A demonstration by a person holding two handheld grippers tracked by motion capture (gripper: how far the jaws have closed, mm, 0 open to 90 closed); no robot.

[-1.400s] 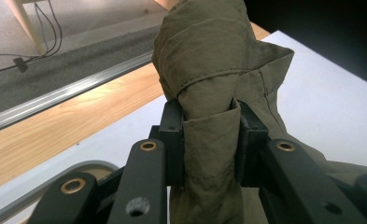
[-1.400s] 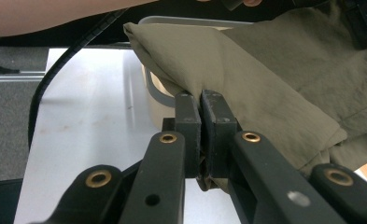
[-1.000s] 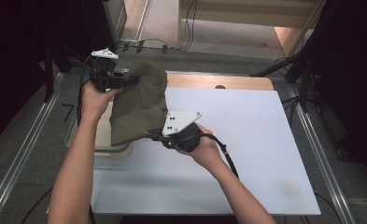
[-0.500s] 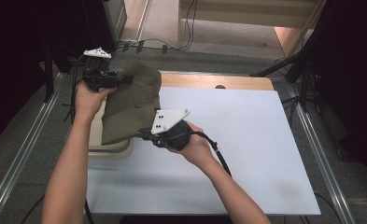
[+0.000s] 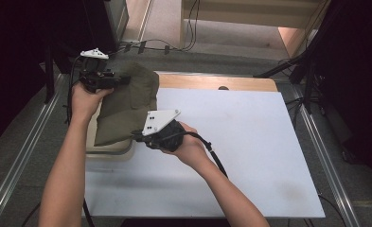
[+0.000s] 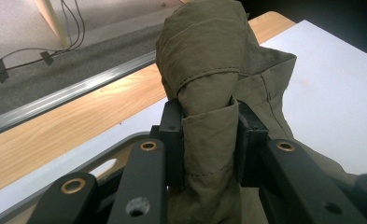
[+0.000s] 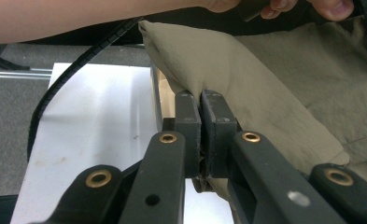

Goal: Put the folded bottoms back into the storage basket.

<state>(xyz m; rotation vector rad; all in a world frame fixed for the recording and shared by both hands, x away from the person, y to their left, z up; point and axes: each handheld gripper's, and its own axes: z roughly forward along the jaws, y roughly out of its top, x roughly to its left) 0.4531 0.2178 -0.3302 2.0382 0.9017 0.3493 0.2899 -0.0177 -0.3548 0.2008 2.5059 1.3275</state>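
Olive-green cloth garment (image 5: pixel 127 106) hangs stretched between both grippers, over the left end of the white table top (image 5: pixel 250 156) and a shallow grey tray (image 5: pixel 109 150) beneath it. Judged: two-corner hold spreads the fabric flat for folding or laying out. Left gripper (image 5: pixel 119 79) at the far corner, jaws clamped on a thick bunched roll of cloth (image 6: pixel 209 135); fabric fills the gap between the pads. Right gripper (image 5: pixel 137 137) at the near edge, jaws pinched almost together on a thin fold of the hem (image 7: pixel 201 95). Cloth sags between the two holds, so tension is uneven. Around: wooden board strip (image 5: pixel 212 82) beyond the white top, aluminium rail (image 5: pixel 22 156) outside the left hand, cables (image 5: pixel 174 45) on the floor beyond. Tray rim under the right gripper could snag the hanging hem.
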